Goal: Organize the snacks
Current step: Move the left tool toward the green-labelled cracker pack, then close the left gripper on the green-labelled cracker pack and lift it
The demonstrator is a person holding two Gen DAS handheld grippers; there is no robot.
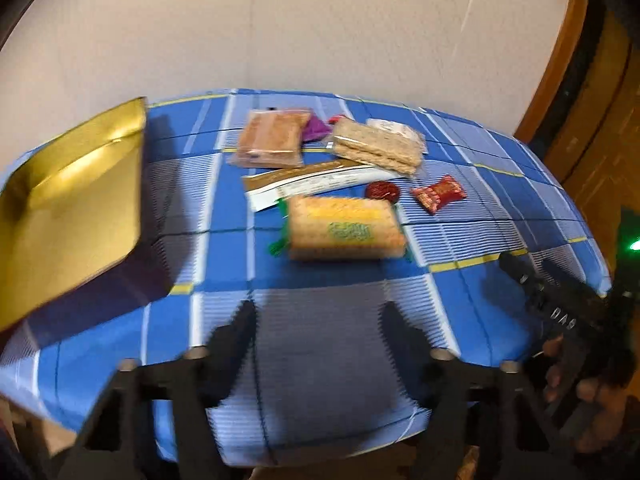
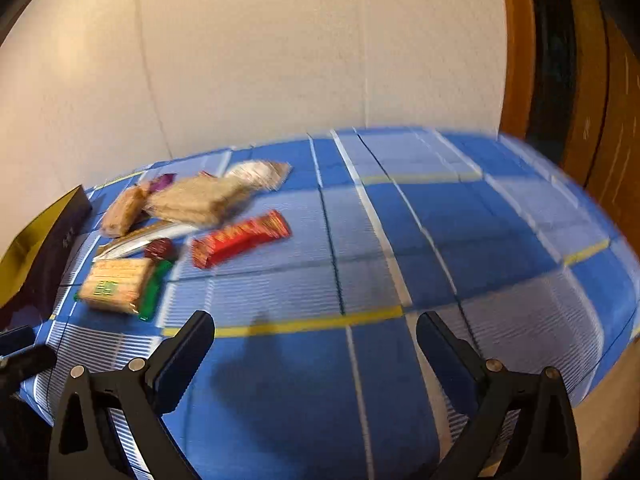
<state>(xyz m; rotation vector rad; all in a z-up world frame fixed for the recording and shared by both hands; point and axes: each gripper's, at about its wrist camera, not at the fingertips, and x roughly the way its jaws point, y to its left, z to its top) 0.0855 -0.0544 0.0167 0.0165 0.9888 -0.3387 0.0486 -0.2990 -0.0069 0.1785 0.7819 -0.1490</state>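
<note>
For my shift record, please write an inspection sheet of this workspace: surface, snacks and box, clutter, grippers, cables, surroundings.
Surface: table under a blue checked cloth, flat, no spill seen.
Job's things: gold-lined box open and with nothing seen inside, at the left edge. Snacks lie loose in one group beside it: green-print cracker pack, two clear biscuit packs, long white sachet, red bar, small dark red sweet, purple wrapper.
Clutter: nothing seen.
Grippers: left gripper open, nothing between the jaws; right gripper open, nothing between the jaws; both short of the snacks.
Cables: nothing seen.
Surroundings: pale wall behind, wooden door frame on the right.
</note>
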